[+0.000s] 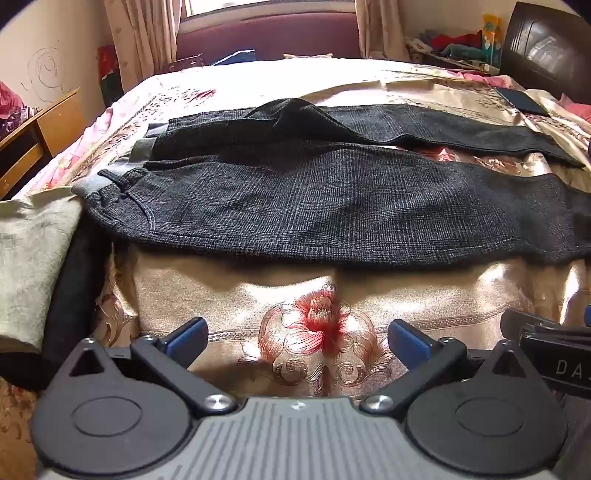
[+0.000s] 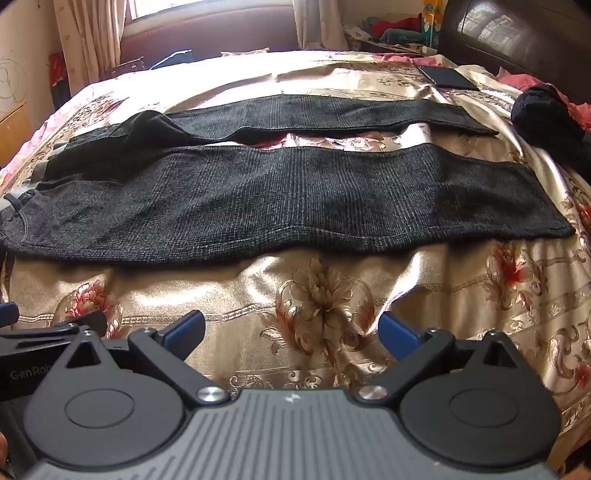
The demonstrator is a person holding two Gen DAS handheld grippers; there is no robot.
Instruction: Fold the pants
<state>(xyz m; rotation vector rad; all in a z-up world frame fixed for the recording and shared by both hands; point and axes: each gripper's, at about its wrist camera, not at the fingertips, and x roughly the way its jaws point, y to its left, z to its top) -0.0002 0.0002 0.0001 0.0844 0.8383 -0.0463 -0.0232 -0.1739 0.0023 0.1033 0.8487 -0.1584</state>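
Note:
Dark grey checked pants (image 1: 314, 206) lie flat across the bed, waistband at the left, both legs running to the right with a gap between them. In the right wrist view the same pants (image 2: 280, 206) show their leg hems at the right. My left gripper (image 1: 297, 338) hovers over the floral bedspread in front of the near leg, jaws wide open with nothing between them. My right gripper (image 2: 291, 330) is likewise open and empty, short of the near leg's edge. The other gripper's black body (image 1: 554, 350) shows at the right edge of the left wrist view.
The gold floral bedspread (image 2: 461, 295) covers the bed. Folded grey and dark cloth (image 1: 33, 266) lies at the left. A dark tablet (image 2: 448, 77) and a dark bundle (image 2: 546, 110) sit at the far right. A wooden desk (image 1: 44, 125) stands left, a dark headboard (image 2: 517, 33) at right.

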